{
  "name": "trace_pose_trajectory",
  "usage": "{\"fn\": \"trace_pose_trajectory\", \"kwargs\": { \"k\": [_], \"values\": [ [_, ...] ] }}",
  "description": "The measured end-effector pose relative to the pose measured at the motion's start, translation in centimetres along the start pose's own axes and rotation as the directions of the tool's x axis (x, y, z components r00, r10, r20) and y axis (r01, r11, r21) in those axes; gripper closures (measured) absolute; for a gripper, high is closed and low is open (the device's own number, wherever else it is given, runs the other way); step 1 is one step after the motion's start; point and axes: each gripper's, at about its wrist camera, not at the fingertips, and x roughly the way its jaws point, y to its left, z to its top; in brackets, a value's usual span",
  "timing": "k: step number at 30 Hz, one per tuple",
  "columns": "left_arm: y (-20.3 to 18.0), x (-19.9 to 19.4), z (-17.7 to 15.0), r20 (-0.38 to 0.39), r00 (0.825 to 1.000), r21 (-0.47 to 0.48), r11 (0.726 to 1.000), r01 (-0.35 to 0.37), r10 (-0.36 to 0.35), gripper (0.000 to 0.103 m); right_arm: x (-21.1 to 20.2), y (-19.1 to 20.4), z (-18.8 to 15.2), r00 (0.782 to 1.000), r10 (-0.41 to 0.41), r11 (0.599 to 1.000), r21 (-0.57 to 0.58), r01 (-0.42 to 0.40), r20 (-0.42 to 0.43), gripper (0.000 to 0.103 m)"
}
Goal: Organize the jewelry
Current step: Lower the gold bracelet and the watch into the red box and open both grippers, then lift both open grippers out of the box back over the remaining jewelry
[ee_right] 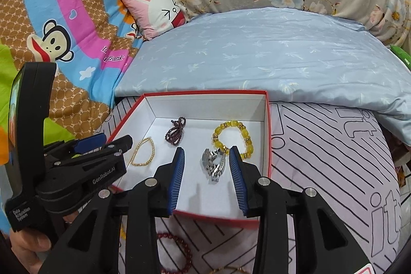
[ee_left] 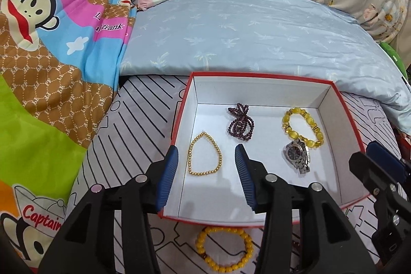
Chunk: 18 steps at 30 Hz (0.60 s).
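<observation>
l gripper [ee_left: 205, 158] hovering wide over gold bead bracelet [ee_left: 204, 154] in red box [ee_left: 349, 117] | r gripper [ee_right: 206, 158] gaping, empty, over watch [ee_right: 214, 163] | yellow bracelet [ee_left: 224, 251] lying on bed outside box | est: light, floppy, slippery beads; pinching across strand

Right gripper [ee_right: 206, 158] spread wide above red box [ee_right: 267, 135], holding nothing; watch [ee_right: 214, 163] lies between fingers. Inside box: gold bracelet [ee_right: 142, 152], purple beads [ee_right: 176, 131], yellow bracelet [ee_right: 232, 139]. Left gripper [ee_right: 102, 143] at box's left edge, hand [ee_right: 28, 245] gripping its handle. Dark red bracelet [ee_right: 177, 253] outside box, on striped sheet [ee_right: 334, 158].
</observation>
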Motion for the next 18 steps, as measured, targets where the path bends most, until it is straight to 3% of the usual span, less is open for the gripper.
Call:
{"fn": "trace_pose_trajectory", "kwargs": {
  "k": [12,18],
  "values": [
    [0.1,-4.3,-2.8,0.014,1.0,-0.002,1.0,0.02,-0.02,0.059,-4.8,0.9,-4.0,1.0,-0.003,1.0,-0.009,0.003,0.005,0.067],
    [0.8,-5.9,-5.3,0.012,0.999,-0.008,1.0,0.03,-0.03,0.053,-6.9,0.4,-6.5,1.0,-0.007,1.0,0.016,0.007,-0.002,0.066]
  ]
}}
